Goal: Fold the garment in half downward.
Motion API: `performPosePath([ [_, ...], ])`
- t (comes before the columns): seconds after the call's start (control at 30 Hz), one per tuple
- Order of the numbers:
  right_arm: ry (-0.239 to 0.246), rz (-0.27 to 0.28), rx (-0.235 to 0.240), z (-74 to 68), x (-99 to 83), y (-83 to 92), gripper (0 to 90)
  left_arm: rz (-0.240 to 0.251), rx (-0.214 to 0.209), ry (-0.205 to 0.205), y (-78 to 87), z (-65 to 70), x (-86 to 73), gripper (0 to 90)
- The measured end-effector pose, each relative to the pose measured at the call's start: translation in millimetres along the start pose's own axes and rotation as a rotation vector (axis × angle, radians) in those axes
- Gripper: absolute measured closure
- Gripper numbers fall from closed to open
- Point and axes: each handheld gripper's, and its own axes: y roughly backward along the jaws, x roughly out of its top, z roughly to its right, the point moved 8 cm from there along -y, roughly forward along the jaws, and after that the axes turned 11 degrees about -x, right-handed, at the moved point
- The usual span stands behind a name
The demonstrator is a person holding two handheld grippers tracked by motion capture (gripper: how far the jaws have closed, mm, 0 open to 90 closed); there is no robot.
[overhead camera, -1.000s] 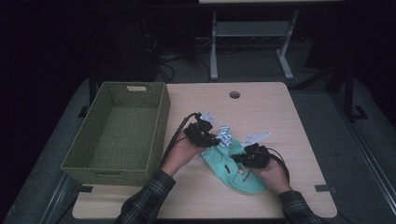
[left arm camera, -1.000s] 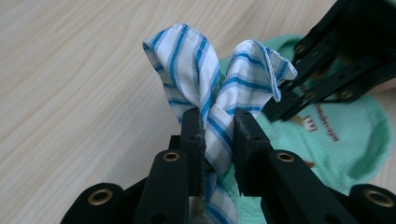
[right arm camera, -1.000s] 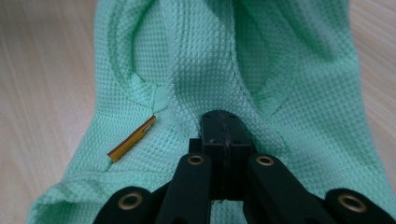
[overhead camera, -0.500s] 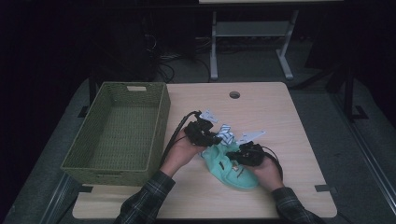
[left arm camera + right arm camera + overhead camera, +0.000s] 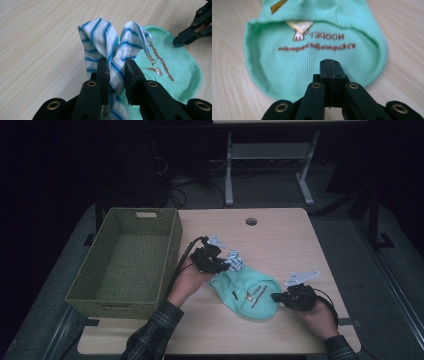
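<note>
While the mint-green cloth [image 5: 249, 291] lies flat on the bench toward its near edge, a little right of the middle, my left tongs [image 5: 216, 262] are clamped on a blue-and-white striped fabric [image 5: 113, 50] at the cloth's far left end. In the left gripper view that striped piece stands up between the two black jaws in two folded lobes, with the green cloth and its brown lettering just behind it. My right tongs [image 5: 281, 297] sit at the cloth's right edge with the jaws pressed together; the right gripper view shows nothing between them, their tips hanging over the near rim of the green cloth [image 5: 317, 50]. I cannot tell whether those tips touch it. A green woven basket [image 5: 172, 247] stands along the bench's left edge, well apart from the cloth.
</note>
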Motion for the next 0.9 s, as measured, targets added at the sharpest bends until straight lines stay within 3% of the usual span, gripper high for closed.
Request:
performPosePath([
  [0.17,0.023,-0.023,0.015,-5.4,-1.0,-8.2,89.8,0.005,-0.009,-0.010,-2.3,5.0,2.5,75.6],
  [0.33,0.042,-0.014,0.033,-15.3,5.4,-13.5,89.8,0.006,-0.027,-0.034,-6.6,15.1,7.5,75.4],
  [0.53,0.042,-0.014,0.038,-17.7,8.2,-15.8,89.8,0.018,-0.057,-0.046,-12.1,27.1,12.6,75.3],
  [0.9,0.041,-0.013,0.035,-17.9,8.8,-16.2,89.8,-0.021,-0.096,-0.084,-42.3,55.0,14.5,74.7],
])
